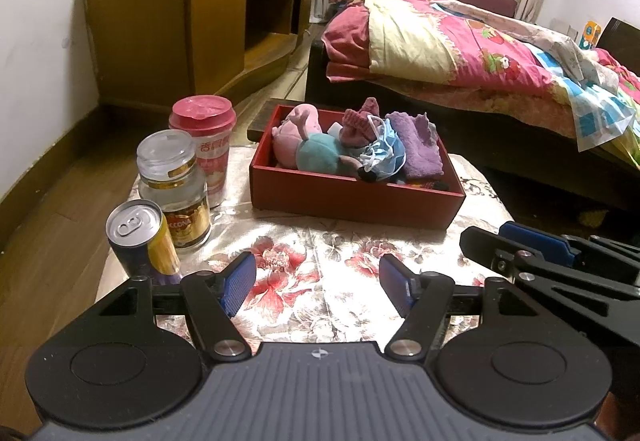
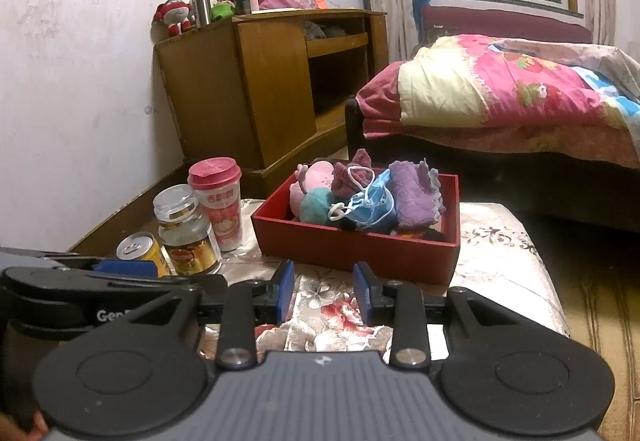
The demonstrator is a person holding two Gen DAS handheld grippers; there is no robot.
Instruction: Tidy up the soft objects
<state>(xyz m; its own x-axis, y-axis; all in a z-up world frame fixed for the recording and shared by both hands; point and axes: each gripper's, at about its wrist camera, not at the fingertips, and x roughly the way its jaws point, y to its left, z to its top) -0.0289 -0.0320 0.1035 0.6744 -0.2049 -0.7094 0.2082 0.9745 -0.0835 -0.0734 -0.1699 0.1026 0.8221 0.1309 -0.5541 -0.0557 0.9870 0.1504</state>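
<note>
Both grippers hung low over the near end of the flowered table (image 1: 320, 241), nothing between the fingers of either. Left gripper (image 1: 318, 283) stood wide; right gripper (image 2: 323, 291) stood narrow, a slim gap showing cloth only.

Ahead of both, a red tray (image 1: 352, 197) held the soft things in a heap: plush toy (image 1: 308, 145), knitted sock (image 1: 360, 125), blue face mask (image 1: 384, 153), purple towel (image 1: 420, 145). The sorting looked about done.

Risks, as judged:
- Ahead-left of the left gripper, close by, stood a drink can (image 1: 140, 241), glass jar (image 1: 176, 189) and lidded cup (image 1: 206, 145), bunched together. A sideways swing that way could tip the can into the jar.
- The mask's ear loops (image 2: 360, 177) lay loose on top; a gripper reaching in could snag one and drag the mask out.
- The grippers sat just beside each other and could knock together.
</note>
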